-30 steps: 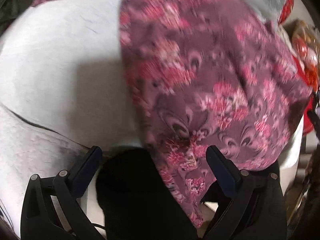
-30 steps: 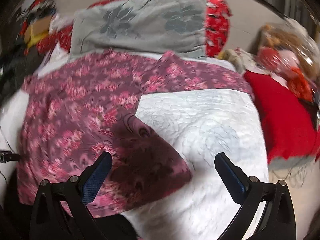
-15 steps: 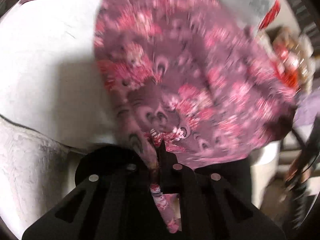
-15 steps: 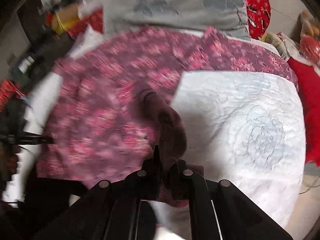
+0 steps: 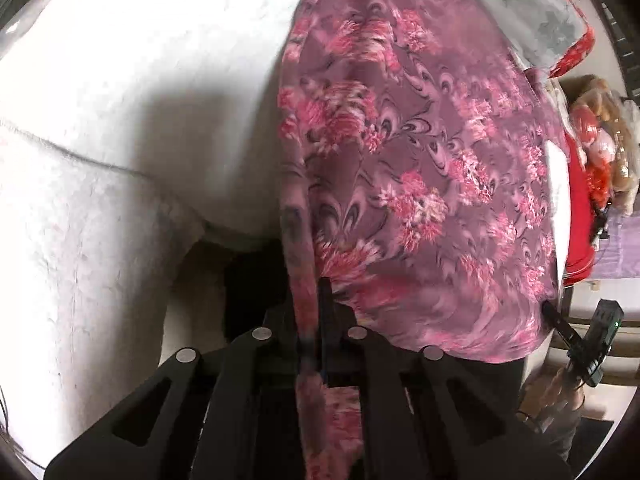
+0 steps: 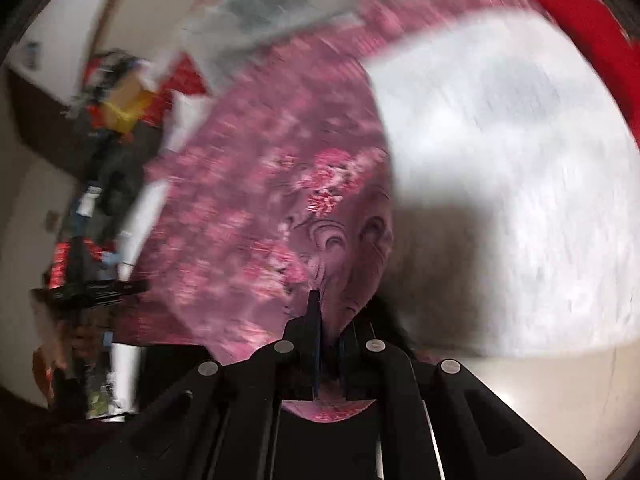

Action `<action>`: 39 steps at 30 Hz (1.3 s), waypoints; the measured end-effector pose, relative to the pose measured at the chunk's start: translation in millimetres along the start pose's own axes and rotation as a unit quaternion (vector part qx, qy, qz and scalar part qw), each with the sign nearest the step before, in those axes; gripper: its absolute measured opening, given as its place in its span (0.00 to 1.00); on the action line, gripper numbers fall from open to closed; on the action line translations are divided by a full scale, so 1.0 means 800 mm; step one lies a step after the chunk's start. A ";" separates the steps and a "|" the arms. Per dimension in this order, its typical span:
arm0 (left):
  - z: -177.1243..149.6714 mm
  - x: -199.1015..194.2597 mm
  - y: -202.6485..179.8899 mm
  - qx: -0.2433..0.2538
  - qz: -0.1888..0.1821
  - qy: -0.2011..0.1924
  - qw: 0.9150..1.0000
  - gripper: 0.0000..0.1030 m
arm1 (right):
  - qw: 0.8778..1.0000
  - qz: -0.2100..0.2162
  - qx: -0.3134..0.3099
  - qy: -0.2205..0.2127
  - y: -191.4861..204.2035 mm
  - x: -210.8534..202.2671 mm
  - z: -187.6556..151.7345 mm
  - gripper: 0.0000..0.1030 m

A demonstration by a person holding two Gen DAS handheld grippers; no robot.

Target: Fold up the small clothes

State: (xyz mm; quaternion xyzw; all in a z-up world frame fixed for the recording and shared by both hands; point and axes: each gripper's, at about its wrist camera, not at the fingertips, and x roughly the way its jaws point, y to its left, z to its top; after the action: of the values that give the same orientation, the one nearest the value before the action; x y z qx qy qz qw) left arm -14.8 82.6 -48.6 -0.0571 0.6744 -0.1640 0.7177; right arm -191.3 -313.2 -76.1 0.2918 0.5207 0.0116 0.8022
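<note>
The left gripper point(image 5: 314, 320) is squeezed tight on the near edge of the flowery cloth point(image 5: 420, 168), and the right gripper point(image 6: 328, 336) pinches its near edge too. From both claws the cloth runs away across the white bed point(image 5: 132, 80), its long way pointing at the grey pillow point(image 5: 520, 8). I count one cloth, two claws, one pillow.

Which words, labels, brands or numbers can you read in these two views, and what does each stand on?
None can be read.
The floral garment shows only a printed pattern.
The white quilt shows only stitching.
The clutter beside the bed in the right wrist view is too blurred to tell whether it bears any text.
</note>
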 end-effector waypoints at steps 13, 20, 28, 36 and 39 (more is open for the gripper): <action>0.110 -0.052 -0.081 0.090 0.020 -0.133 0.987 0.55 | 0.962 -0.036 0.149 -0.227 -0.108 -0.103 0.185 0.61; 0.200 0.032 -0.174 0.114 0.022 -0.111 0.987 0.55 | 0.899 -0.055 0.319 -0.295 -0.262 -0.084 0.310 0.62; 0.266 0.072 -0.222 0.124 0.014 -0.100 0.987 0.55 | 0.881 -0.078 0.372 -0.281 -0.336 0.002 0.424 0.64; 0.309 0.063 -0.238 0.105 0.007 -0.130 0.986 0.55 | 0.874 -0.030 0.317 -0.367 -0.333 -0.051 0.428 0.09; 0.317 0.071 -0.231 0.087 0.004 -0.138 0.987 0.58 | 0.855 -0.045 0.321 -0.405 -0.343 -0.089 0.406 0.08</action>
State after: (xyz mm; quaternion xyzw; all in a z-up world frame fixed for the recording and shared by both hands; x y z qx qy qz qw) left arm 208.1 -143.9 -25.4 -0.0139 0.5522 -0.2101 0.8067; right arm -28.5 -711.9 -55.3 0.4882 0.1370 -0.3112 0.8038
